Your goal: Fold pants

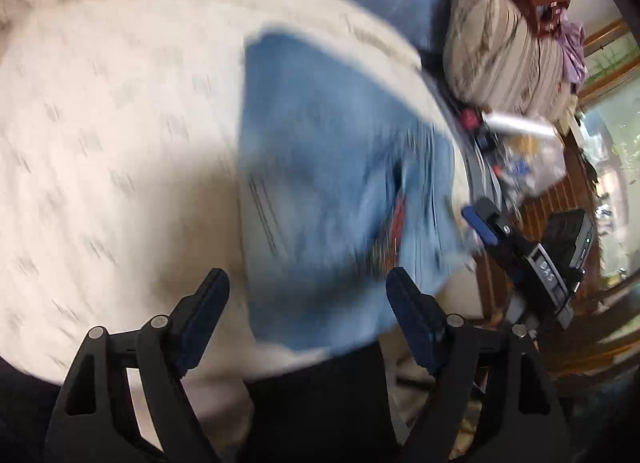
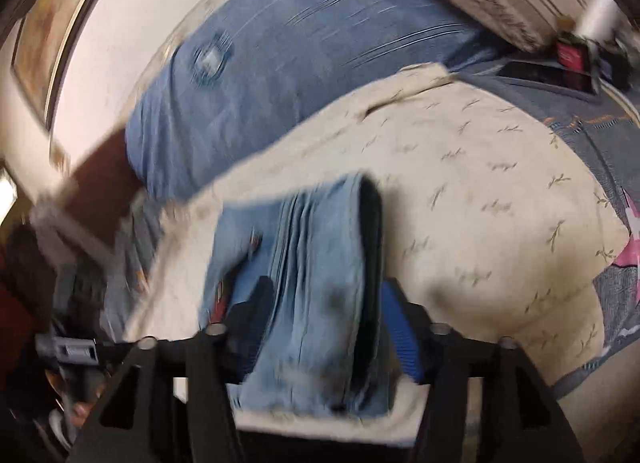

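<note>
Now the folded jeans (image 1: 340,191) lie on the cream quilt (image 1: 120,103). The left gripper (image 1: 308,303) hangs open over them, empty. The right gripper (image 2: 320,303) straddles the jeans' thick edge, jaws apart; lift straight up so nothing snags.

place: home bedroom | evidence: bed (image 2: 480,191) with cream leaf-print cover, blue sheet (image 2: 280,63), rolled striped bedding (image 1: 504,55), clothes heaped on it, wooden-framed window (image 1: 612,63)

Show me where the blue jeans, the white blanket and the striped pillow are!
blue jeans (image 1: 320,151): left wrist view, middle of the folded denim.
white blanket (image 2: 480,191): right wrist view, bare patterned part right of the jeans.
striped pillow (image 1: 504,63): left wrist view, its striped side.
</note>
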Demonstrator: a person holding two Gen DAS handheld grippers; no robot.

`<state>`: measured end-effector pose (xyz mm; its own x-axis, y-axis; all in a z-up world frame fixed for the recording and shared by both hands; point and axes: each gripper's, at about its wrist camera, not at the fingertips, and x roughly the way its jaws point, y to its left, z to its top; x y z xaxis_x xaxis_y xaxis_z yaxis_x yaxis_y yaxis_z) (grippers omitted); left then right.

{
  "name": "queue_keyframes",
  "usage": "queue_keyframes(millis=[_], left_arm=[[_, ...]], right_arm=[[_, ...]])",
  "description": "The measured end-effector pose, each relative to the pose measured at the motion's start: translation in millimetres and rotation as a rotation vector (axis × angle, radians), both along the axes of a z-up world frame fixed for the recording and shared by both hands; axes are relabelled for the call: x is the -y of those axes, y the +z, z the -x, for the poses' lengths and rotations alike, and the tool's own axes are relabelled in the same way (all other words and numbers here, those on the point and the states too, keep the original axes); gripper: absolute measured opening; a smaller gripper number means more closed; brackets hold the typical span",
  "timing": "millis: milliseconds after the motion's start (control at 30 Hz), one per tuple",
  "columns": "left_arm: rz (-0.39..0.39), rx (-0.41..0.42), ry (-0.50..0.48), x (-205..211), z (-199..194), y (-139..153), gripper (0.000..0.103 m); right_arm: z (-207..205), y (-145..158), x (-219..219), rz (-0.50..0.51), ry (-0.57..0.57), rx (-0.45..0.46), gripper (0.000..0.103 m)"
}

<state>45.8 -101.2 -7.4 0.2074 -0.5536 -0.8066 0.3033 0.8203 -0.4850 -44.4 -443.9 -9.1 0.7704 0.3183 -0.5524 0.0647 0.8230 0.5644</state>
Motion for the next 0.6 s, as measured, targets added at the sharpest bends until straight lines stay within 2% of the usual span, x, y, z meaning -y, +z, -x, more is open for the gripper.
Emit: queue_keyframes(millis=[100,200,233,267,300,333,367,400,433,500,533,567,600], left_arm=[[-0.05,0.023,0.049,13.0,-38.9,2.7,0.082],[-0.042,-0.036,0.09,26.7,-72.5,-6.5,0.082],[-0.026,-0.069,0.107,32.8,-82.6,-10.9,0.082],[-0.008,-0.105,0.121,38.6,-90.1,-14.7,0.079],[0.028,-0.144,0.124,45.4,-94.0,-16.1,0.076],[0.058,-0.156,0.118,48.6,-96.7,-13.8,0.073],[0.052,-0.133,0.121,54.3,-99.8,-9.1,0.073],[0.012,-0.082,0.132,62.0,-101.0,-5.0,0.073],[-0.021,-0.062,0.133,66.7,-103.5,-6.8,0.073],[-0.095,-0.059,0.132,77.2,-109.0,-21.0,0.073],[-0.099,-0.054,0.137,78.6,-110.8,-25.0,0.073],[-0.101,-0.035,0.145,75.2,-108.6,-24.9,0.073],[-0.118,-0.008,0.146,75.8,-105.2,-22.2,0.073]], right_arm=[[-29.9,-8.3,4.5,-0.047,-0.006,-0.028,0.061],[-57.1,-18.5,3.5,-0.08,-0.003,-0.055,0.061],[-65.8,-24.3,4.1,-0.086,-0.006,-0.073,0.055],[-80.0,-26.0,1.5,-0.088,0.029,-0.074,0.039],[-85.9,-15.5,-5.8,-0.075,0.084,-0.037,0.011],[-85.9,0.8,-16.4,-0.006,0.106,0.015,0.01],[-85.9,0.8,-16.4,-0.006,0.106,0.015,0.01],[-84.7,10.7,-26.6,0.063,0.128,0.053,0.009],[-91.0,10.6,-34.6,0.147,0.129,0.043,0.009],[-98.4,2.7,-33.4,0.166,0.119,0.008,0.009],[-106.9,-14.2,-29.4,0.196,0.1,-0.055,0.01],[-111.5,-29.3,-24.3,0.19,0.097,-0.093,0.01],[-110.7,-39.3,-18.3,0.136,0.093,-0.086,0.01]])
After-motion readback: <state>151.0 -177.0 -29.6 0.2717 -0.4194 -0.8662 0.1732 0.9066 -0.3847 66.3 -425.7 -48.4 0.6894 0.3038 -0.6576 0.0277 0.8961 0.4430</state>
